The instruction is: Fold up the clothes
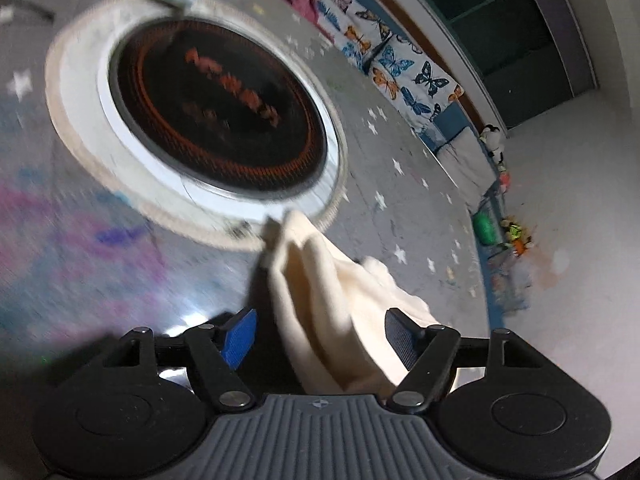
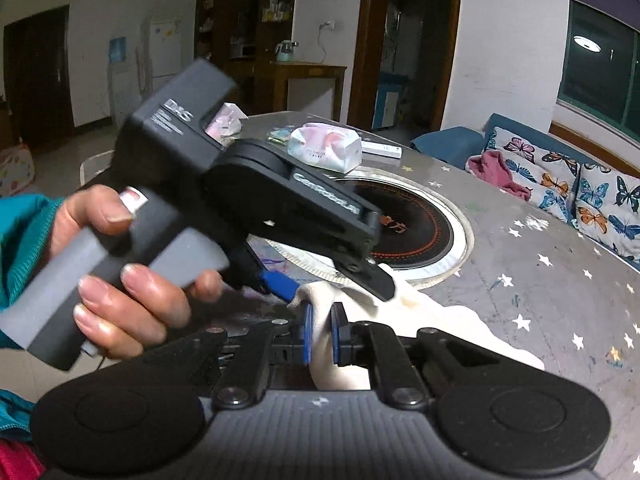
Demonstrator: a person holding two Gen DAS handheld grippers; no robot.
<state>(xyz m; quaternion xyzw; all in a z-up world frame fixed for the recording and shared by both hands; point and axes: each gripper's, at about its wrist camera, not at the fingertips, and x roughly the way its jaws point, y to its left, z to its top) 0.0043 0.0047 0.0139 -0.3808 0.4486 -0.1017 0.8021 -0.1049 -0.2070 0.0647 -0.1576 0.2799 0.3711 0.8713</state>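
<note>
A cream cloth (image 1: 320,292) lies bunched on the grey star-patterned table. In the left wrist view my left gripper (image 1: 320,338) is open, its jaws wide on either side of the cloth and not pinching it. In the right wrist view my right gripper (image 2: 320,334) is shut on a fold of the same cream cloth (image 2: 440,320). The left gripper (image 2: 336,280) shows there from the side, held in a hand just above and left of the right gripper, its tips at the cloth. The left view is blurred.
A round black induction hob (image 1: 224,120) with a white rim is set in the table (image 1: 400,200) beyond the cloth. Tissue packs (image 2: 324,148) lie at the far side. A butterfly-print sofa (image 2: 580,192) with a pink garment (image 2: 496,172) stands to the right.
</note>
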